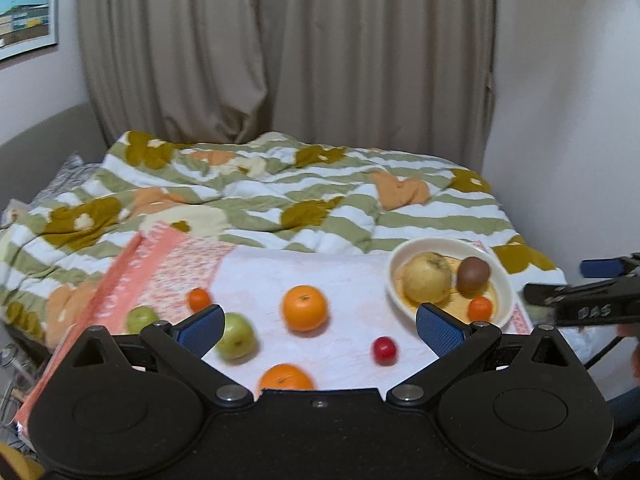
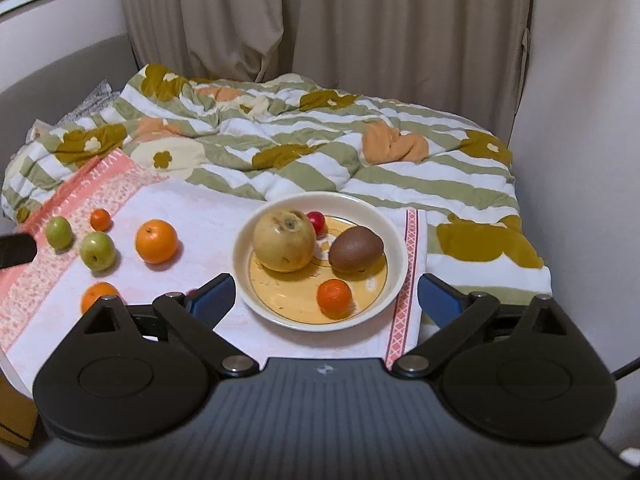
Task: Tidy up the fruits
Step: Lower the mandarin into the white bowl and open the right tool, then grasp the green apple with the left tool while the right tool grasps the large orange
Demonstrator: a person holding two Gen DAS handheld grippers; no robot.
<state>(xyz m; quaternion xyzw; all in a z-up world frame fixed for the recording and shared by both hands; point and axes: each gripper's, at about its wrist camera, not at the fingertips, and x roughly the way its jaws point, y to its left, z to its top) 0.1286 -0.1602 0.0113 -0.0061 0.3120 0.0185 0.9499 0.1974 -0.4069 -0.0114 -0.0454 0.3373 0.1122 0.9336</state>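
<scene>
Both tools wide open, nothing held: left tool (image 1: 318, 326), right tool (image 2: 326, 298). Bowl (image 2: 394, 248) crowded (pear at 9 o'clock); roll-out risked when orange (image 2: 156, 241) is added.

We're seeing a cream bowl (image 2: 394, 240) with a yellow centre, bright oranges (image 2: 156, 241), green apples (image 2: 97, 250) and a green-striped floral quilt (image 2: 400, 176).

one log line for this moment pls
left hand-held gripper open, empty | right hand-held gripper open, empty | bowl holds four fruits
</scene>
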